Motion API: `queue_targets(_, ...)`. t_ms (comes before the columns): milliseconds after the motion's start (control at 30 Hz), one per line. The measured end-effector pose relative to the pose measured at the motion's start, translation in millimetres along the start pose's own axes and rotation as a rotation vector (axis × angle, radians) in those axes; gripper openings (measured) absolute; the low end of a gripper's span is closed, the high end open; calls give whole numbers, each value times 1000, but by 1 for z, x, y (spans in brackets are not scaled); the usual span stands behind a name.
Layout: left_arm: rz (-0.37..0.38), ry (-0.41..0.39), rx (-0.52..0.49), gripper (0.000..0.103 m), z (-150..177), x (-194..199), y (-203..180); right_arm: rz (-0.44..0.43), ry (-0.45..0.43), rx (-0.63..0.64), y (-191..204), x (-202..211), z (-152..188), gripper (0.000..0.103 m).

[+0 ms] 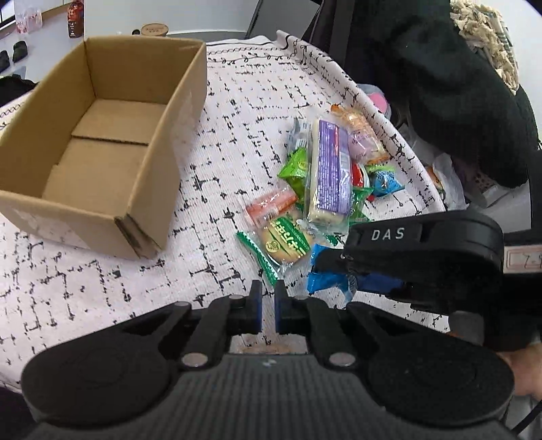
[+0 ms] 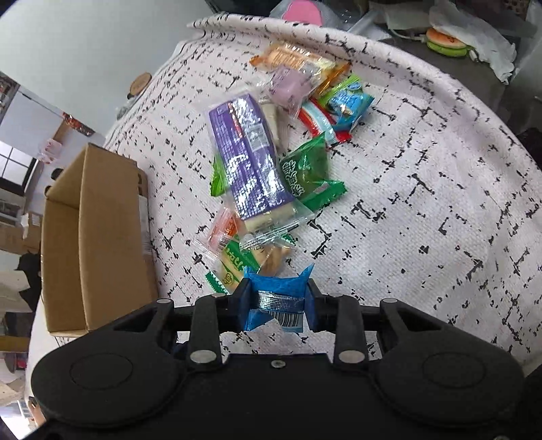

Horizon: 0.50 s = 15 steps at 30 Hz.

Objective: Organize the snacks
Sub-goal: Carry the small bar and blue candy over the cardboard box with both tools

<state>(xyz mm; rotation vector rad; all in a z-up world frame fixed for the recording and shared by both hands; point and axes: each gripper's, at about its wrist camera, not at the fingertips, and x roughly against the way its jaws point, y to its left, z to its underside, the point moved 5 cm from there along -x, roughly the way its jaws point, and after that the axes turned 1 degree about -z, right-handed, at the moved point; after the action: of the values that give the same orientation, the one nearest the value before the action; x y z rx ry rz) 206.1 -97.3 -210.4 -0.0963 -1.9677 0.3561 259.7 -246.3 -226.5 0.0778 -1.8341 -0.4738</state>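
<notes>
A pile of wrapped snacks lies on the patterned cloth: a long purple pack [image 1: 330, 169] [image 2: 249, 159], green packs [image 1: 296, 167] [image 2: 308, 172], a green-edged biscuit pack [image 1: 281, 243] and an orange pack [image 1: 271, 204]. An empty cardboard box [image 1: 101, 142] [image 2: 91, 237] stands left of the pile. My right gripper [image 2: 277, 301] is shut on a blue snack packet [image 2: 276, 298], also in the left wrist view [image 1: 330, 282], at the pile's near end. My left gripper [image 1: 267, 308] is shut and empty, just in front of the pile.
The white cloth with black marks [image 2: 423, 203] covers the table. Beyond its far edge lie a pink object [image 2: 301, 13], a toy burger [image 2: 445, 42] and crumpled paper. A person in black [image 1: 440, 84] stands at the right.
</notes>
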Motion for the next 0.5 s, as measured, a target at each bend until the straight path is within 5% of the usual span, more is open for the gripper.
queue_targets(333, -24, 100, 8, 11, 18, -20, 1, 4, -28, -37, -11, 13, 5, 32)
queue_targets(500, -35, 139, 9, 43, 26, -34, 0, 7, -33, -50, -12, 11, 3, 32)
